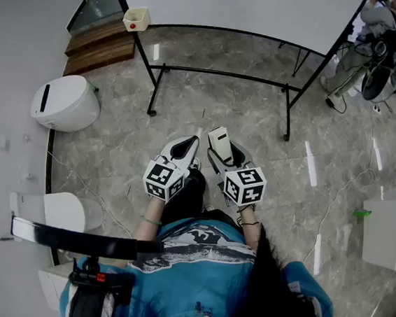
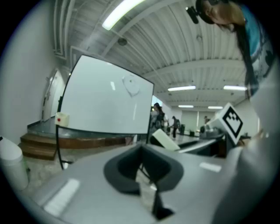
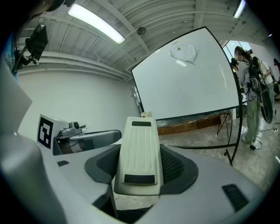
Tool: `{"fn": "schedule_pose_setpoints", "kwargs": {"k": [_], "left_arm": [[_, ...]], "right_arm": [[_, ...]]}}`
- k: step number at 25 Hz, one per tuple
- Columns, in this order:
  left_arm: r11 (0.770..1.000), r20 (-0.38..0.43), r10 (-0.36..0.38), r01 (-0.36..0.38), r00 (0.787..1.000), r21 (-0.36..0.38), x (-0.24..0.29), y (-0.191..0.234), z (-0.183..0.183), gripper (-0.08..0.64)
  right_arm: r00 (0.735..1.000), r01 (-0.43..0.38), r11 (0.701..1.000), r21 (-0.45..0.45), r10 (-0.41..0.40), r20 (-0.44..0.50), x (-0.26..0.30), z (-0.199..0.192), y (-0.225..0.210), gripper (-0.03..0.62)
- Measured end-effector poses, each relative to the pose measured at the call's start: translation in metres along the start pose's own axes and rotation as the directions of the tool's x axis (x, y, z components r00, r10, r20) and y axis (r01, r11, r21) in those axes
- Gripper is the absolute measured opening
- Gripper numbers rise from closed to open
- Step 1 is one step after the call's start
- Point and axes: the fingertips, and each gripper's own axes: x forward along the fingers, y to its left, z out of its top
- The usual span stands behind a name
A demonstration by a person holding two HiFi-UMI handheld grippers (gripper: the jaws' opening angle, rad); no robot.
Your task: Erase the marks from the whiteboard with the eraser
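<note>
While both claws are held low in front of the person, the eraser (image 3: 138,157) is pinched in the right claw (image 3: 139,175). Its long axis is laid along the jaws, and its far end is pointed up toward the whiteboard (image 3: 188,83). A faint mark (image 3: 183,51) is seen high on that board. The left claw (image 2: 142,170) is pressed together.
</note>
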Motion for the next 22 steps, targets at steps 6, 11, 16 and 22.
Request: {"fn": "schedule_pose_setpoints", "kwargs": {"k": [6, 11, 16, 22], "left_arm": [[1.0, 0.013, 0.015, -0.015, 1.0, -0.007, 0.032, 0.046, 0.01, 0.003], [1.0, 0.018, -0.013, 0.013, 1.0, -0.001, 0.084, 0.101, 0.03, 0.003], [0.999, 0.016, -0.049, 0.048, 0.999, 0.017, 0.13, 0.166, 0.061, 0.003], [0.997, 0.012, -0.075, 0.075, 0.997, 0.024, 0.184, 0.245, 0.078, 0.003]], "right_arm": [[1.0, 0.01, 1.0, -0.007, -0.01, 0.001, 0.034, 0.016, -0.025, 0.264], [0.999, 0.05, 0.999, -0.001, -0.05, 0.01, 0.091, 0.052, -0.062, 0.264], [0.996, 0.083, 0.996, 0.02, -0.083, 0.031, 0.159, 0.1, -0.09, 0.264], [0.993, 0.109, 0.994, 0.02, -0.11, 0.036, 0.238, 0.139, -0.119, 0.264]]}}
